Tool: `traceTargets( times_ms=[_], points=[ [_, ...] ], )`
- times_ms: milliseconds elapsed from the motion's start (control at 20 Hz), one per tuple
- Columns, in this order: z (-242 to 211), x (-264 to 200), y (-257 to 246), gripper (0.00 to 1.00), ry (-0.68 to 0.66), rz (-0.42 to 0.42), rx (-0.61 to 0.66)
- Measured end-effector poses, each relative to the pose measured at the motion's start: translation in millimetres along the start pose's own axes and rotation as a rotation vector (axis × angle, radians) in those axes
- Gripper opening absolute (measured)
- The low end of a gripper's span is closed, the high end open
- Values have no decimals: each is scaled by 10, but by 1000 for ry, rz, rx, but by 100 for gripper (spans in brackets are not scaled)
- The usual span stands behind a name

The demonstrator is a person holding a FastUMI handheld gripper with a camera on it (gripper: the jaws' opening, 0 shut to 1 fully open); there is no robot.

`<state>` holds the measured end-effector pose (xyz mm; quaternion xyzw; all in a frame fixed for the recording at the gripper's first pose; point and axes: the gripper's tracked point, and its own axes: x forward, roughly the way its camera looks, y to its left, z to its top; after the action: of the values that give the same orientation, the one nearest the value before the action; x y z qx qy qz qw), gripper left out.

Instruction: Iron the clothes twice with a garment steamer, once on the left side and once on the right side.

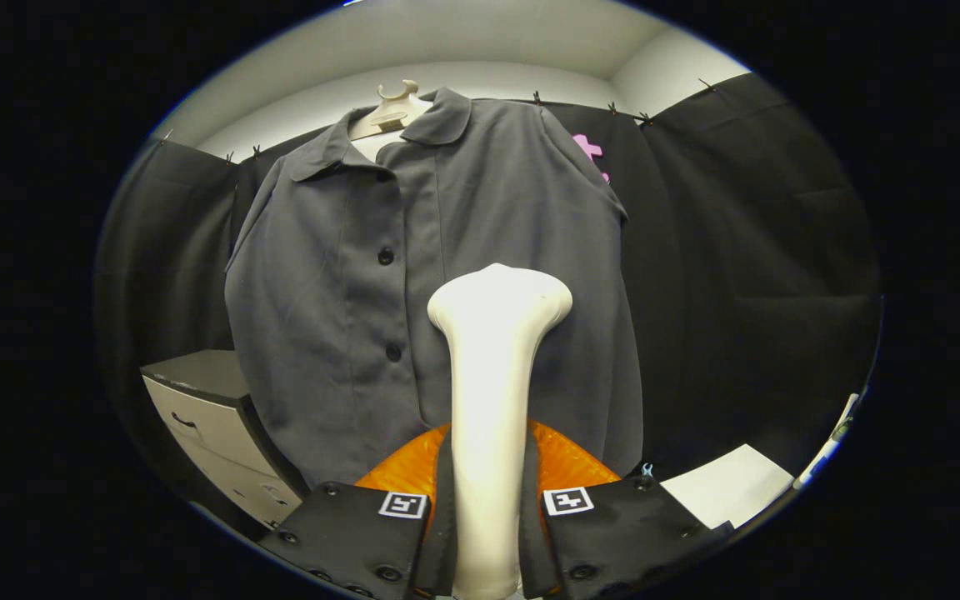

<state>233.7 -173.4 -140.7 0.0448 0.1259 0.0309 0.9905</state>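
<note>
Clamped between your fingers (488,508), the white garment steamer (492,375) is pointing its head at the hanging grey shirt (438,275), readying you for a pass.

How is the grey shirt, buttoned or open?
Buttoned. The grey shirt hangs spread on its hanger, front edges overlapping, beyond the steamer held by the claw.

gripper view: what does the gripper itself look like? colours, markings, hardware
The gripper has two black fingers, flat and blocky, with dark round screw heads along their edges. Each finger carries a small square black-and-white marker near its inner corner. Ribbed translucent orange parts sit just beyond the fingers. No cables are visible.
</note>
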Motion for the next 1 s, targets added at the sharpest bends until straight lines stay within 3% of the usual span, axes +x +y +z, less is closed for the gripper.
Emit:
traceTargets(
  times_ms=[1000],
  points=[
    [-1095, -231, -95, 37, 158, -46, 38]
  ],
)
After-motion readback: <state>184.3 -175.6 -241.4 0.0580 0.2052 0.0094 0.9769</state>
